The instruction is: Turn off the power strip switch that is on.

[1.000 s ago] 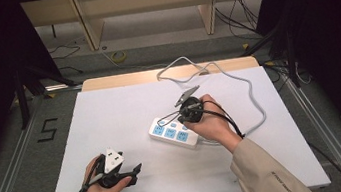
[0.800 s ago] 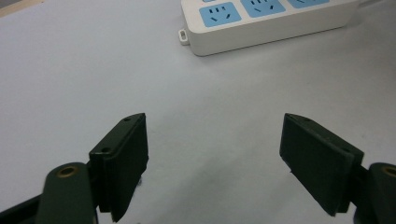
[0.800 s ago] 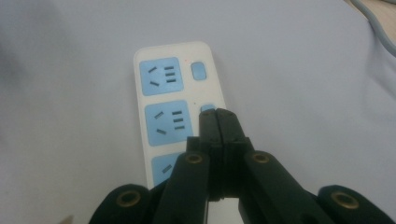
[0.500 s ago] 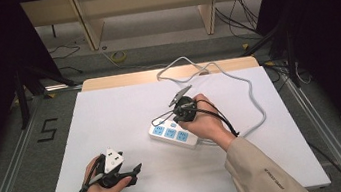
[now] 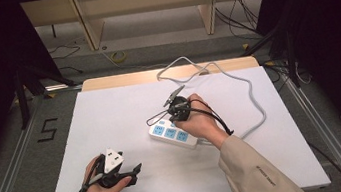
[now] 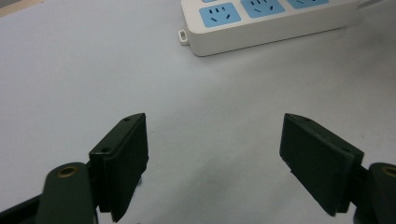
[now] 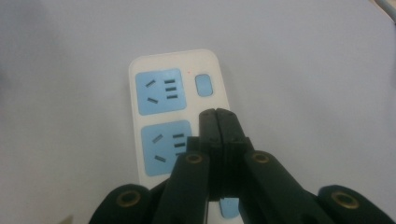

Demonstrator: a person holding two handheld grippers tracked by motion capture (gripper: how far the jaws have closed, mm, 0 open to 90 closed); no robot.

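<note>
- Tools first: we hold the right tool (image 5: pixel 176 106) over the strip (image 5: pixel 173 133), its jaws pressed together with nothing between them.
- In the right gripper view we see that tool (image 7: pixel 218 116) with its tips above the strip (image 7: pixel 163 93), just short of the blue switch (image 7: pixel 202 85) and beside the second blue socket (image 7: pixel 166 147); whether the tips touch the strip we cannot tell.
- We see the first socket (image 7: pixel 158 91) ahead of the tips and to their left.
- We hold the left tool (image 5: pixel 131 170) low at the near left of the white surface (image 5: pixel 110 114), well apart from the right tool, its jaws spread wide and holding nothing.
- In the left gripper view we see bare surface (image 6: pixel 93 70) between its jaws, and the strip (image 6: pixel 261 23) lies well ahead, toward the right jaw's side, with blue sockets facing up.
- We see the strip's grey cord (image 5: pixel 243 86) run out past the right tool, loop toward the far edge of the surface and go off it.
- Our right hand (image 5: pixel 197 120) covers the near end of the strip.
</note>
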